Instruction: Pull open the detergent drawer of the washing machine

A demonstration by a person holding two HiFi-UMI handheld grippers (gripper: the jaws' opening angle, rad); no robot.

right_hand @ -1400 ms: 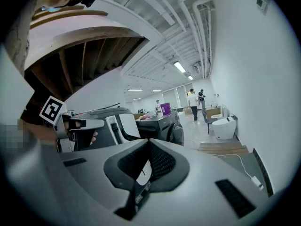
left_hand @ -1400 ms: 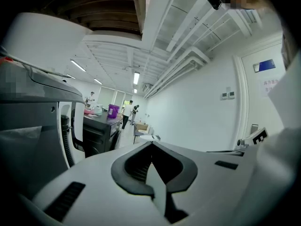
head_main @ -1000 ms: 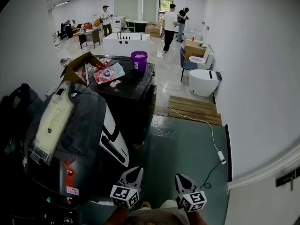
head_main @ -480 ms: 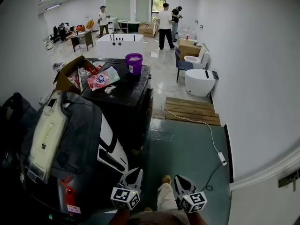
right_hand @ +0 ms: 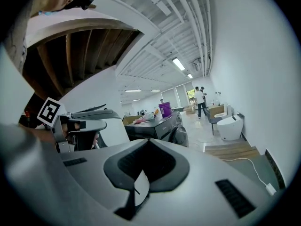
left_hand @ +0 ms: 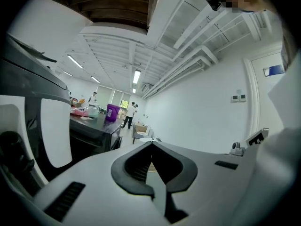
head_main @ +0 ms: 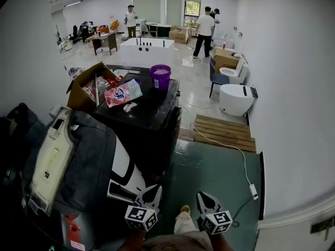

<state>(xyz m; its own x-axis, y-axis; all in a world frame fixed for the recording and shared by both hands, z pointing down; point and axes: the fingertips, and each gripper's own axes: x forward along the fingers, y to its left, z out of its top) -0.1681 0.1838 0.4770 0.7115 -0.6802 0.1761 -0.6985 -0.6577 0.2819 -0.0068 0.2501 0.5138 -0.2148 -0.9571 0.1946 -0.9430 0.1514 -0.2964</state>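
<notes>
While held low at six o'clock of the head view, empty and pressed together: left gripper (head_main: 152, 191), right gripper (head_main: 204, 198). At eleven o'clock from them, well apart, black washing machine (head_main: 157, 135) with purple cup (head_main: 160, 76) on top; at nine o'clock, near, grey-and-white appliance (head_main: 91, 156). Detergent drawer not made out.

Left tongs (head_main: 154, 191), right tongs (head_main: 203, 195); both closed
</notes>
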